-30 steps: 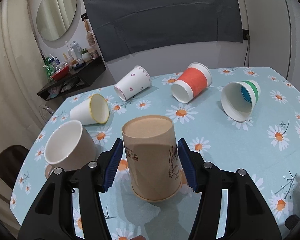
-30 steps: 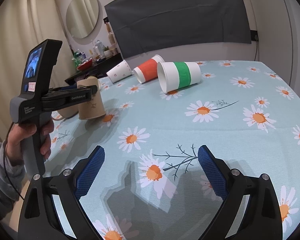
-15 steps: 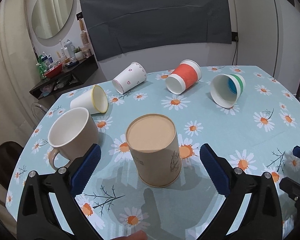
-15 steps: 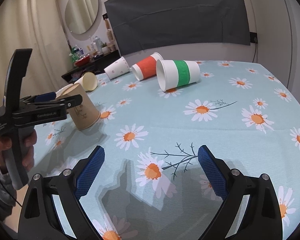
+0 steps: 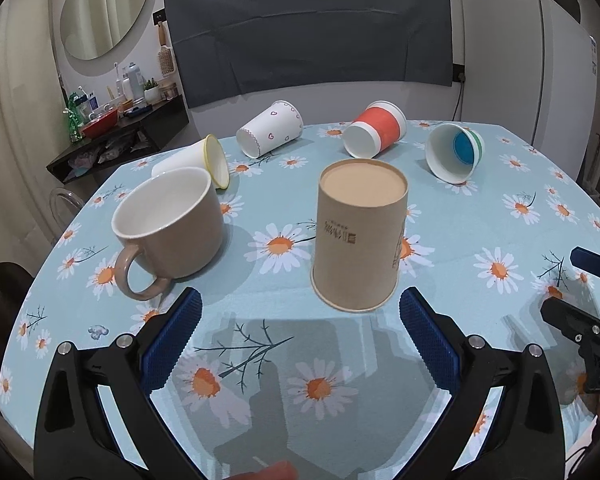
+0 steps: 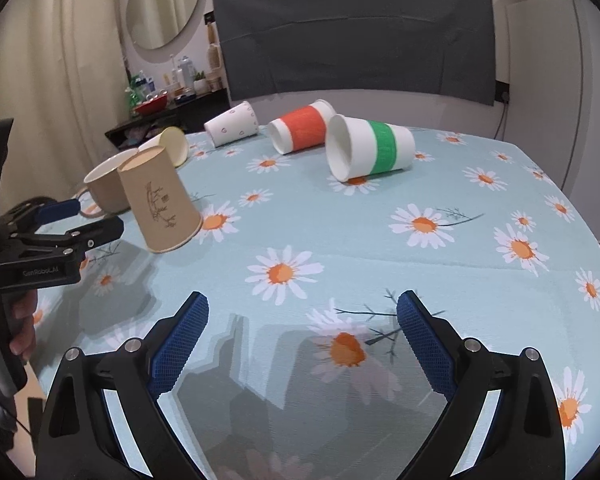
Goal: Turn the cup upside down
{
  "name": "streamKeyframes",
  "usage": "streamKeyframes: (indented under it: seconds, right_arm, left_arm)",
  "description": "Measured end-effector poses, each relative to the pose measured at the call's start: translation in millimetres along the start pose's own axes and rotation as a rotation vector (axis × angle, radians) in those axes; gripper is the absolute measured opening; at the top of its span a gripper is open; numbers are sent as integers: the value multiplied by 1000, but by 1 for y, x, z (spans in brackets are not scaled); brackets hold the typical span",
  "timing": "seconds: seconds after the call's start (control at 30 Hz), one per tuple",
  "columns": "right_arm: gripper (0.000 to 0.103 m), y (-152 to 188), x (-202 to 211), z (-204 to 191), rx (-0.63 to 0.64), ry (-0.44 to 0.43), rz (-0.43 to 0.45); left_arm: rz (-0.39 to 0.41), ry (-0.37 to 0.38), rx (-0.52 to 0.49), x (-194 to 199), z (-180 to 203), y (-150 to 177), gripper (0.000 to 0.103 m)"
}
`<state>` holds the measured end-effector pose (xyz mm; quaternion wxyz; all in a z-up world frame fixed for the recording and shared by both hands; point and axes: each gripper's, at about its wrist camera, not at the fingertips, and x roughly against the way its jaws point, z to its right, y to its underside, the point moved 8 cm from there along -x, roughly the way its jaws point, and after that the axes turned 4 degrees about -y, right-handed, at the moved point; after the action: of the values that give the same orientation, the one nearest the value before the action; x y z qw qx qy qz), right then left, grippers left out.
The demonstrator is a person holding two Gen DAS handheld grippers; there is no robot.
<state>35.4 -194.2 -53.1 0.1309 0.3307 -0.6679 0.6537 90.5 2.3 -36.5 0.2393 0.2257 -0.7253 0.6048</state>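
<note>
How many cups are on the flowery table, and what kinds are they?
Paper cups lying on their side: 4 (yellow-rimmed cup, hearts cup, red cup, green cup)
Paper cups upside down: 1 (brown cup)
Mugs standing upright: 1 (mug)
Total: 6

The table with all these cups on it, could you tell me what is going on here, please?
A person holds a gripper in each hand. The brown paper cup stands upside down on the daisy tablecloth, free of the open left gripper, whose fingers sit just short of it. The right gripper is open over bare cloth. A beige mug stands upright beside the cup, and four more paper cups lie on their sides behind.
</note>
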Motion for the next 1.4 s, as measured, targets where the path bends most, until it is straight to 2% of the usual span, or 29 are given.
streamKeyframes:
  seconds: [0.13, 0.23, 0.53, 0.67, 0.87, 1.4]
  right_arm:
    - [91, -1, -6, -27, 60, -18, -6]
    - [91, -3, -8, -33, 63, 14, 3]
    - [92, -6, -8, -36, 7, -26, 28]
    - [92, -5, -6, -28, -51, -33, 46]
    - [92, -6, -3, -24, -75, -24, 65]
    - [92, -6, -5, -25, -73, -26, 60]
  left_arm:
    - [-3, 28, 10, 0, -11, 9, 97]
    - [-8, 45, 12, -2, -15, 14, 97]
    - [2, 127, 27, -3, -17, 22, 97]
    - [-32, 168, 34, -9, -14, 27, 97]
    - [-55, 183, 64, -13, -18, 32, 97]
    - [1, 142, 54, -3, -21, 29, 97]
